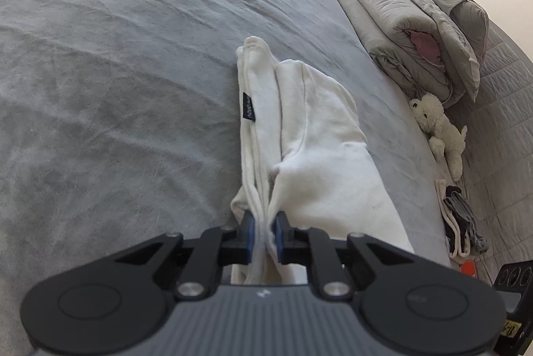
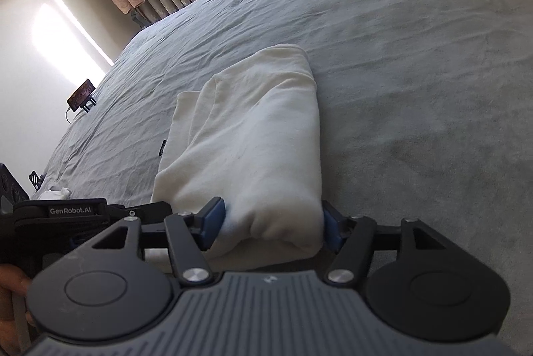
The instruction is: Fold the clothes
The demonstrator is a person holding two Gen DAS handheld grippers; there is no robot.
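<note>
1. A grey bedspread (image 1: 116, 73) covers the bed and fills most of both wrist views, its surface lightly creased.
2. A stack of folded grey quilts (image 1: 409, 23) with a pillow on top sits at the far right edge of the bed in the left wrist view.
3. The white garment (image 1: 316, 139), folded into a long narrow bundle, lies on the bedspread near the middle of the bed, running away from both cameras; a small black label (image 1: 248, 107) shows on its left layer.
4. The left gripper (image 1: 263, 237) is clenched on the near end of the white garment, its blue pads pinching a thin gathered fold.
5. The right gripper (image 2: 273, 227) stands wide apart around the thick rolled near end of the white garment (image 2: 253, 139), a blue pad on each side; whether the pads press the cloth I cannot tell.
6. A white teddy bear (image 1: 439, 129) lies beside the quilts.
7. A small pile of folded socks (image 1: 461, 222) rests just in front of the bear.
</note>
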